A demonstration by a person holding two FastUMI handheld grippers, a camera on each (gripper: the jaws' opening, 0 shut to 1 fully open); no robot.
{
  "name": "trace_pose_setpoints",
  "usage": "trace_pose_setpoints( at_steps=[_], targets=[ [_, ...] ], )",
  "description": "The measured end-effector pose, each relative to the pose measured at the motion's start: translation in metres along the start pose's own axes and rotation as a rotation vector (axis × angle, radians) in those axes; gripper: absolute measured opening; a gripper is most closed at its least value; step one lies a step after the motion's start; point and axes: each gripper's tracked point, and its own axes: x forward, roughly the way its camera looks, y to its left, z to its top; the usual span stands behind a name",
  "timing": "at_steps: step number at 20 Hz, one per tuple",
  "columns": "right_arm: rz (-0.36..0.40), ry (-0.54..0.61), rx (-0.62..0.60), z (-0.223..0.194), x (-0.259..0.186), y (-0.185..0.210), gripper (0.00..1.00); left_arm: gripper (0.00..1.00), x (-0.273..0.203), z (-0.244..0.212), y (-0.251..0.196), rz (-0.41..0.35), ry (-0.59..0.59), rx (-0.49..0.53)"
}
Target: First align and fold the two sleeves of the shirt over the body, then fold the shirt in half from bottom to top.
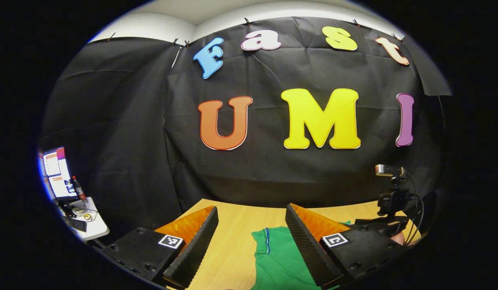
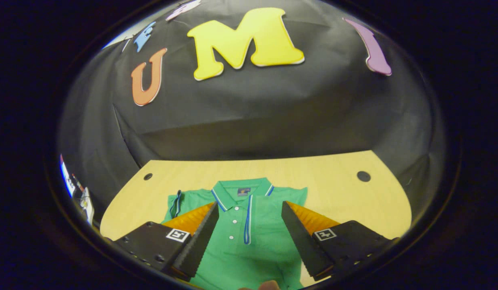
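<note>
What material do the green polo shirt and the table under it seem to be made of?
Green polo shirt: probably a soft knit fabric, matte; it lies limp with soft wrinkles. Table: probably wood or wood-look laminate, smooth; pale, faint straight grain lines.

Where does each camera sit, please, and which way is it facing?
Left gripper view: rides the left tongs, held low and level over the wooden table, facing the booth wall; a green sleeve lies ahead, and the other gripper stands farther off.
Right gripper view: rides the right tongs, tilted down at the green polo shirt.
Shared: shirt and table; both tongs open.
</note>
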Motion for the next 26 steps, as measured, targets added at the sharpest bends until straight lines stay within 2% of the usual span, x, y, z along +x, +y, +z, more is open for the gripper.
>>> trace_pose_setpoints(
  at_steps=[5, 6, 7, 10, 11, 12, 17, 23, 26],
  targets=[
    [-0.051, -0.156, -0.061, 0.042, -0.103, -0.013, 0.95, 1.00, 0.042, -0.036, -0.022, -0.129, 0.079, -0.040],
    [-0.059, -0.178, -0.068, 0.046, -0.123, -0.014, 0.92, 1.00, 0.058, -0.046, -0.026, -0.163, 0.105, -0.039],
    [-0.069, -0.204, -0.078, 0.052, -0.141, -0.015, 0.96, 1.00, 0.070, -0.055, -0.031, -0.186, 0.120, -0.036],
    [-0.125, -0.262, -0.095, 0.059, -0.192, -0.031, 0.96, 1.00, 0.113, -0.087, -0.040, -0.222, 0.188, -0.031],
    [-0.165, -0.270, -0.086, 0.058, -0.210, -0.044, 0.94, 1.00, 0.128, -0.106, -0.044, -0.238, 0.229, -0.031],
    [-0.188, -0.263, -0.079, 0.054, -0.218, -0.053, 0.98, 1.00, 0.135, -0.121, -0.046, -0.249, 0.256, -0.027],
    [-0.295, -0.205, -0.086, 0.028, -0.239, -0.089, 0.98, 1.00, 0.182, -0.188, -0.035, -0.254, 0.379, -0.008],
    [-0.334, -0.141, -0.090, 0.016, -0.231, -0.093, 0.98, 1.00, 0.210, -0.248, -0.033, -0.250, 0.482, -0.006],
    [-0.345, -0.093, -0.044, 0.005, -0.224, -0.097, 0.95, 1.00, 0.219, -0.272, -0.032, -0.265, 0.529, 0.026]
  ],
)
